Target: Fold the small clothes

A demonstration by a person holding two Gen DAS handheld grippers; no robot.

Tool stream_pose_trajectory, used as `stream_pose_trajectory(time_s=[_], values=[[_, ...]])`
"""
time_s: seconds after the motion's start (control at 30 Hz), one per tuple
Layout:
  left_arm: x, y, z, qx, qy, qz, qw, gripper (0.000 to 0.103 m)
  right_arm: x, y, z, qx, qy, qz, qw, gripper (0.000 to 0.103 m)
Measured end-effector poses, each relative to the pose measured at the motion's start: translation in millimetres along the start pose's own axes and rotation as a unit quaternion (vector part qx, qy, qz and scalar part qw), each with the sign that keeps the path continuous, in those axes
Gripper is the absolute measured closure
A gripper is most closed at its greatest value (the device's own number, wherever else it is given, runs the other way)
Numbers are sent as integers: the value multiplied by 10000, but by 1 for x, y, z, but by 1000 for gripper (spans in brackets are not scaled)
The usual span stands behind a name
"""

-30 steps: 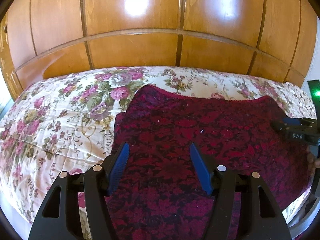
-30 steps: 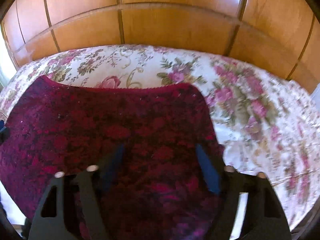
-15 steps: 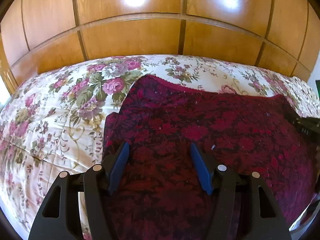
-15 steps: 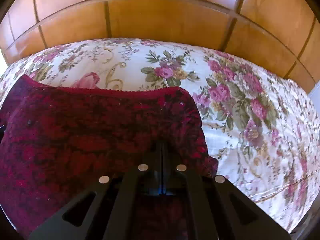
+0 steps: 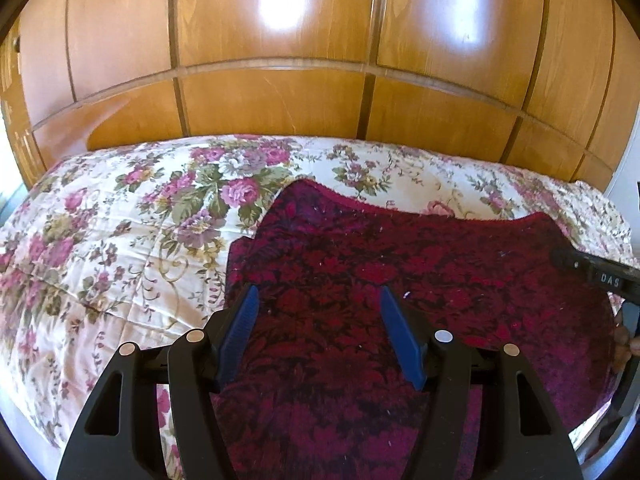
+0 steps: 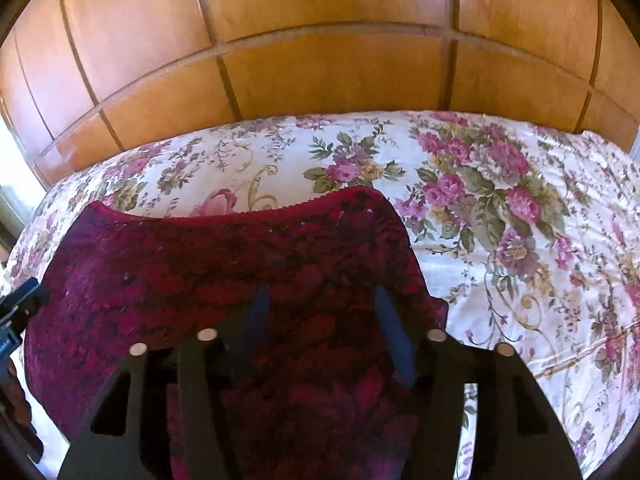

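Note:
A dark red patterned garment (image 5: 400, 272) lies spread flat on the floral bedspread (image 5: 120, 240), its scalloped hem at the far side. It also shows in the right wrist view (image 6: 224, 264). My left gripper (image 5: 318, 300) is open and empty, its blue pads over the garment's near left part. My right gripper (image 6: 324, 300) is open and empty over the garment's near right part. The right gripper's body shows at the right edge of the left wrist view (image 5: 600, 276). Part of the left gripper shows at the left edge of the right wrist view (image 6: 16, 312).
A wooden panelled wardrobe (image 5: 320, 60) rises behind the bed. The floral bedspread (image 6: 520, 220) extends to the right of the garment and to its left. The bed's near edge lies just below the grippers.
My right gripper was shut on the garment's near edge half a second ago and has opened, letting it go. Both grippers have drawn back a little.

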State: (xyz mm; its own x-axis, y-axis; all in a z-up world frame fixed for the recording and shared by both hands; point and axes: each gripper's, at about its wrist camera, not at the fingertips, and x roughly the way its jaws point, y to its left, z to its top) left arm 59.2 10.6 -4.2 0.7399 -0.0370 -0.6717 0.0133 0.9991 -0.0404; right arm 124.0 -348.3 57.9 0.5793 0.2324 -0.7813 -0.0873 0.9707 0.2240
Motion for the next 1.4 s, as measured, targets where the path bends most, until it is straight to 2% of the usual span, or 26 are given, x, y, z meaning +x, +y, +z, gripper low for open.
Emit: stream_pose_trajectory(time_s=[0.13, 0.2, 0.23, 0.43, 0.53, 0.57, 0.63, 0.77, 0.93, 1.03, 1.13, 1.2, 1.3, 1.4], values=[[-15, -2, 1, -52, -128, -118, 9998, 41, -20, -7, -6, 249, -166, 143, 9994, 31], [-21, -6, 0, -22, -182, -173, 9997, 41, -29, -18, -11, 471, -190, 236, 9984, 17], [-23, -8, -1, -7, -193, -199, 9996, 41, -31, -22, -13, 518, -183, 200, 9983, 14], [-26, -20, -8, 16, -117, -428, 9990, 41, -29, -66, -50, 1114, 368, 459, 9920, 5], [-24, -28, -13, 116, -70, -473, 9988, 41, -27, -89, -71, 1712, 496, 1034, 9785, 3], [-24, -31, -14, 144, -61, -497, 9986, 41, -24, -96, -80, 1976, 571, 1319, 9697, 3], [-22, -35, -16, 172, -16, -563, 9983, 41, -22, -100, -91, 2192, 595, 1613, 9604, 3], [-16, -41, -21, 160, 127, -701, 9973, 41, -24, -96, -102, 2189, 646, 2029, 9522, 2], [0, -46, -28, 190, 381, -754, 9962, 41, -26, -90, -111, 2080, 748, 2343, 9467, 2], [10, -46, -33, 175, 479, -779, 9957, 41, -26, -75, -113, 1841, 821, 2475, 9477, 11], [14, -42, -34, 104, 506, -869, 9949, 41, -27, -61, -114, 1668, 858, 2315, 9546, 28], [16, -40, -34, 104, 525, -955, 9940, 41, -30, -57, -113, 1727, 867, 2402, 9513, 47], [19, -32, -34, -18, 579, -1161, 9915, 43, -47, -45, -105, 1611, 709, 2443, 9536, 58], [22, -23, -32, -143, 636, -1418, 9877, 46, -72, -25, -91, 1375, 436, 2522, 9569, 62]])
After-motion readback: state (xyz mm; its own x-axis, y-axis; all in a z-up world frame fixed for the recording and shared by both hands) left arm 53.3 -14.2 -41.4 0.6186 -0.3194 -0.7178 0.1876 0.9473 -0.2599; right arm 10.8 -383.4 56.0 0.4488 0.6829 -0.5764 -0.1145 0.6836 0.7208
